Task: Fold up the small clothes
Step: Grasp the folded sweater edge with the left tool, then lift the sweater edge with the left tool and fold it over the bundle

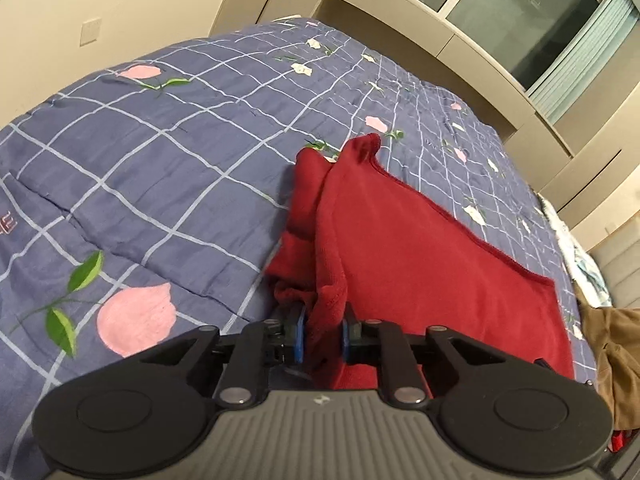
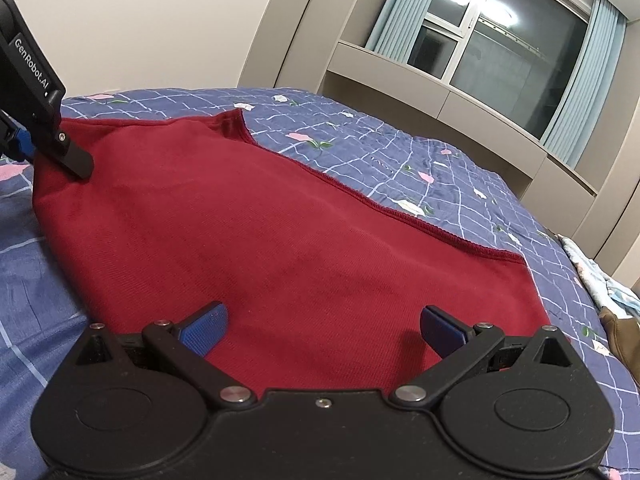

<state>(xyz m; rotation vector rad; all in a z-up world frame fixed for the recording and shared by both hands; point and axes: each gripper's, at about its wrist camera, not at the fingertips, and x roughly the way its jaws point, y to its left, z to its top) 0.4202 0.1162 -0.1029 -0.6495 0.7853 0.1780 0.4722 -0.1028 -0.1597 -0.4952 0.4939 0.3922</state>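
Observation:
A dark red knit garment (image 2: 280, 224) lies spread on the bed; it also shows in the left wrist view (image 1: 420, 260). My left gripper (image 1: 324, 336) is shut on a bunched edge of the red garment, its blue pads pinching the cloth. The left gripper also shows at the far left of the right wrist view (image 2: 24, 148), at the garment's left edge. My right gripper (image 2: 322, 330) is open and empty, low over the near edge of the garment, with its blue pads (image 2: 204, 330) wide apart.
The bed has a blue checked quilt (image 1: 140, 168) with pink flowers. A brown garment (image 1: 616, 360) and a pale patterned cloth (image 2: 612, 284) lie at the right side. Beige cabinets and a window stand behind the bed.

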